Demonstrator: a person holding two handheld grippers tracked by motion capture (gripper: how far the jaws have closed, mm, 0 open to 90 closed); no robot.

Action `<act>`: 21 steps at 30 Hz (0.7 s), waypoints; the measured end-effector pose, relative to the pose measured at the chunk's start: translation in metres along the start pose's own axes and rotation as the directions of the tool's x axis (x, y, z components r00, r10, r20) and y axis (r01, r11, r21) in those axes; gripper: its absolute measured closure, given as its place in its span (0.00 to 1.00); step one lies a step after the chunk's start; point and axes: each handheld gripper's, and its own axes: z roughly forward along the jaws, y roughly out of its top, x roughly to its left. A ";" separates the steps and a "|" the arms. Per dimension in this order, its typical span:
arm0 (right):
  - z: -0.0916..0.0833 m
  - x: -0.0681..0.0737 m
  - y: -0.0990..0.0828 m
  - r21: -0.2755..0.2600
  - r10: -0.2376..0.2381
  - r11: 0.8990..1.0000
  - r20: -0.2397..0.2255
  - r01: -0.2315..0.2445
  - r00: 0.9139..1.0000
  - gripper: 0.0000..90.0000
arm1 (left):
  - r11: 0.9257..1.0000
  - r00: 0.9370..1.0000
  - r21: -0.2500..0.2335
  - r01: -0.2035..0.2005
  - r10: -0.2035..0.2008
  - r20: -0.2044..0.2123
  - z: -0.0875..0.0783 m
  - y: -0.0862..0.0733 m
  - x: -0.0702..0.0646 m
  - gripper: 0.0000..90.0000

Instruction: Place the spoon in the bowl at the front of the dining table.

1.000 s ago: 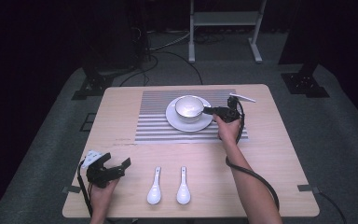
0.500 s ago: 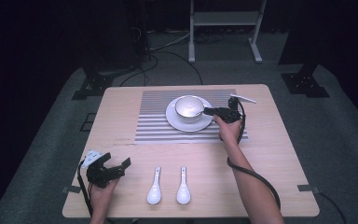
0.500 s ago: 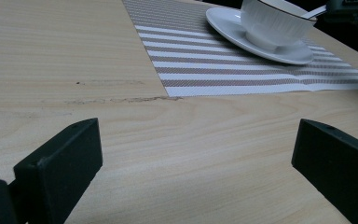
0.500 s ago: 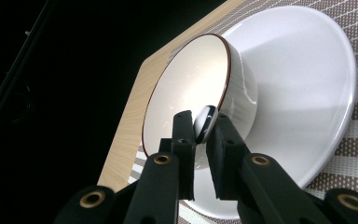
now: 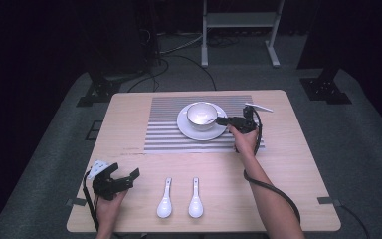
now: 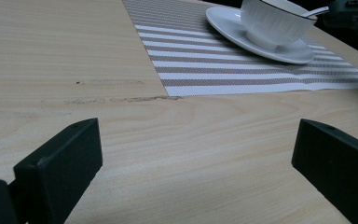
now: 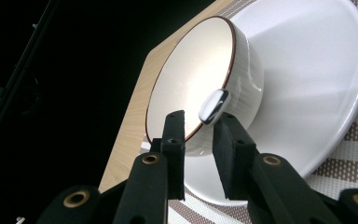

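Just past the opening right claw (image 7: 200, 123), a spoon (image 7: 213, 106) rests in the bowl (image 7: 191, 74).

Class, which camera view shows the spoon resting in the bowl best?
The right gripper view: the spoon's handle end sits close up, just beyond the right tool, over the bowl rim. The high view shows the spoon small inside the bowl. The left gripper view shows its handle tip poking past the rim.

Left tongs (image 5: 129, 177): black body, pale grey plate on top, black cable trailing.
Right tongs (image 7: 198, 126): matte black blocky jaws, brass-coloured screws at the joints, black looping cable.
Forearms: apparently bare, no sleeves visible.
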 end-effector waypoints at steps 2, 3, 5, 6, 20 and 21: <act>-0.001 -0.001 -0.002 0.002 -0.003 1.000 0.000 0.003 1.000 0.81 | 1.000 1.000 0.002 -0.004 0.004 -0.001 0.000 0.000 0.000 0.00; -0.001 -0.001 -0.003 0.007 -0.005 1.000 0.000 0.005 1.000 0.80 | 1.000 1.000 0.002 -0.006 0.006 -0.002 0.000 0.000 -0.001 0.00; -0.002 0.000 -0.005 0.014 -0.010 1.000 0.001 0.010 1.000 0.79 | 1.000 1.000 0.002 -0.007 0.007 -0.003 0.000 0.000 -0.001 0.00; -0.002 0.000 -0.006 0.022 -0.013 1.000 -0.001 0.013 1.000 0.78 | 1.000 1.000 0.002 -0.006 0.006 -0.003 0.000 0.000 -0.001 0.00; -0.015 -0.002 -0.026 0.079 -0.037 0.996 -0.036 0.039 0.999 0.66 | 1.000 1.000 0.003 -0.009 0.009 -0.006 0.000 0.000 -0.001 0.00; -0.016 -0.003 -0.027 0.084 -0.040 0.996 -0.039 0.043 0.998 0.66 | 1.000 1.000 0.004 -0.011 0.011 -0.006 0.000 0.000 -0.001 0.00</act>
